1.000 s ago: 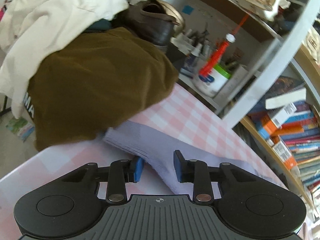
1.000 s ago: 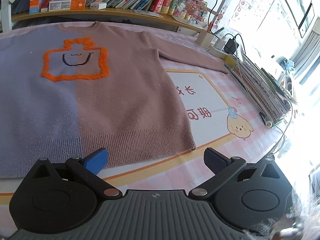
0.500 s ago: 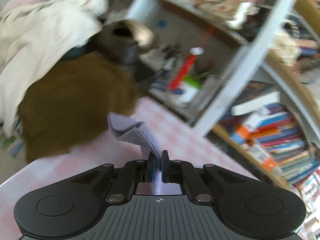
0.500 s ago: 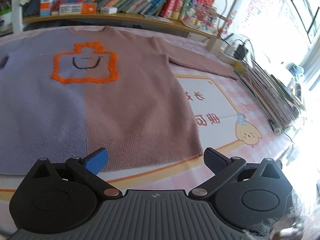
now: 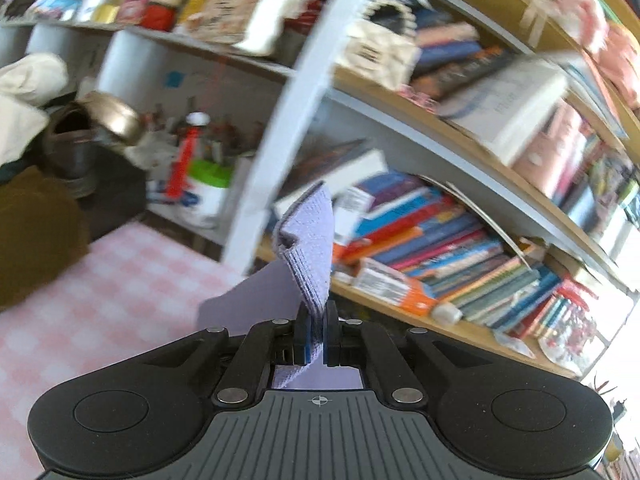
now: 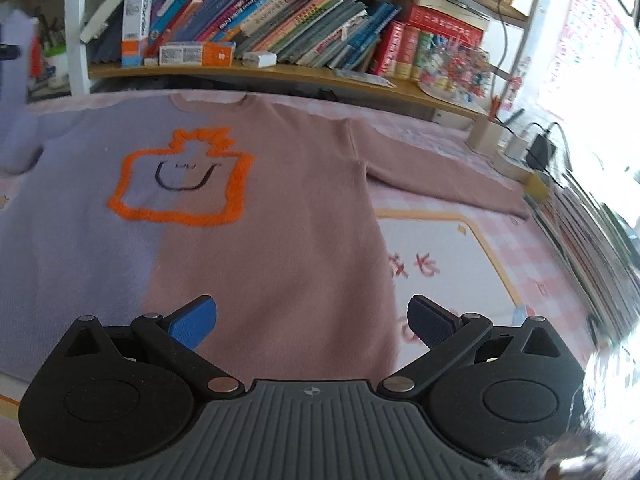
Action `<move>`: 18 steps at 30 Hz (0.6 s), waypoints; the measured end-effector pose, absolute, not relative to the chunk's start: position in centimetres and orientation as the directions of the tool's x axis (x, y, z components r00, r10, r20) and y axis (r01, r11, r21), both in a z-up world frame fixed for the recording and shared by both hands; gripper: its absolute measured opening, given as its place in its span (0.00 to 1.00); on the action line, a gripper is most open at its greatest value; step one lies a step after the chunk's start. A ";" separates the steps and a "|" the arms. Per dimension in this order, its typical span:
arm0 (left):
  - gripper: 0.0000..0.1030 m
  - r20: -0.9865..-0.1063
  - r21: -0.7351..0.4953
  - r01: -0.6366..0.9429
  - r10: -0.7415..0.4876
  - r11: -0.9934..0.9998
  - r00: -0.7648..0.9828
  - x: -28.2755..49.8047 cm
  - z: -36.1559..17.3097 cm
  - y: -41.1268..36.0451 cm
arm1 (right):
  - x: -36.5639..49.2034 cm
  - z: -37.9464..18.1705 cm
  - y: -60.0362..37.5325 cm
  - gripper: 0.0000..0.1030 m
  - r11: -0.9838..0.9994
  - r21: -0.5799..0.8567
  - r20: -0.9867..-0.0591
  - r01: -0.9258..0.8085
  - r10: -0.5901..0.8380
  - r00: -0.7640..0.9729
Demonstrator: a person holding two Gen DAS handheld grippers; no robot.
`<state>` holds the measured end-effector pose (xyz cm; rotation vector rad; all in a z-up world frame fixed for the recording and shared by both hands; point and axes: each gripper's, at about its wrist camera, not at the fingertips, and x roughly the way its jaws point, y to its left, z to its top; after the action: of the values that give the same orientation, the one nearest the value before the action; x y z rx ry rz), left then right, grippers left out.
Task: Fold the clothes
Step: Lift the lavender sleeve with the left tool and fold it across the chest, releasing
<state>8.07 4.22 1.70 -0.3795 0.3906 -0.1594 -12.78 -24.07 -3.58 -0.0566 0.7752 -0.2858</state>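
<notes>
A two-tone sweater (image 6: 248, 240), lilac on its left half and dusty pink on its right, lies flat on the table with an orange-outlined patch (image 6: 180, 184) on the chest. Its pink sleeve (image 6: 444, 184) stretches out to the right. My left gripper (image 5: 316, 332) is shut on the lilac sleeve cuff (image 5: 310, 248), which stands up above the fingers, lifted off the table. My right gripper (image 6: 312, 320) hangs open above the sweater's lower pink part, nothing between its fingers.
Bookshelves (image 6: 280, 28) packed with books run along the table's far edge. A brown garment pile (image 5: 36, 240) sits at the left end on the pink checked cloth (image 5: 100, 280). A pen cup, chargers and a stack of books (image 6: 580, 224) line the right side.
My left gripper closed on the lilac cuff, lifted it off the table and swung right toward the bookshelves. My right gripper moved forward over the sweater hem, still open.
</notes>
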 end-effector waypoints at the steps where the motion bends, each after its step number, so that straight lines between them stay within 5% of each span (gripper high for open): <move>1: 0.03 -0.340 -0.379 0.083 -0.222 0.922 0.914 8.1 1.8 3.0 | -12.7 -3.5 -24.9 1.00 0.964 -0.145 -0.680 0.221 -0.259 0.685; 18: 0.03 -0.401 -0.172 0.145 -0.203 0.974 0.893 10.4 1.2 -14.5 | -12.2 -4.4 -35.5 1.00 0.991 -0.003 -0.691 0.131 -0.096 0.716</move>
<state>10.36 -14.53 1.23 -0.1388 0.4300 -0.1813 -12.16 -35.54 -4.40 0.0477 0.7622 -0.1258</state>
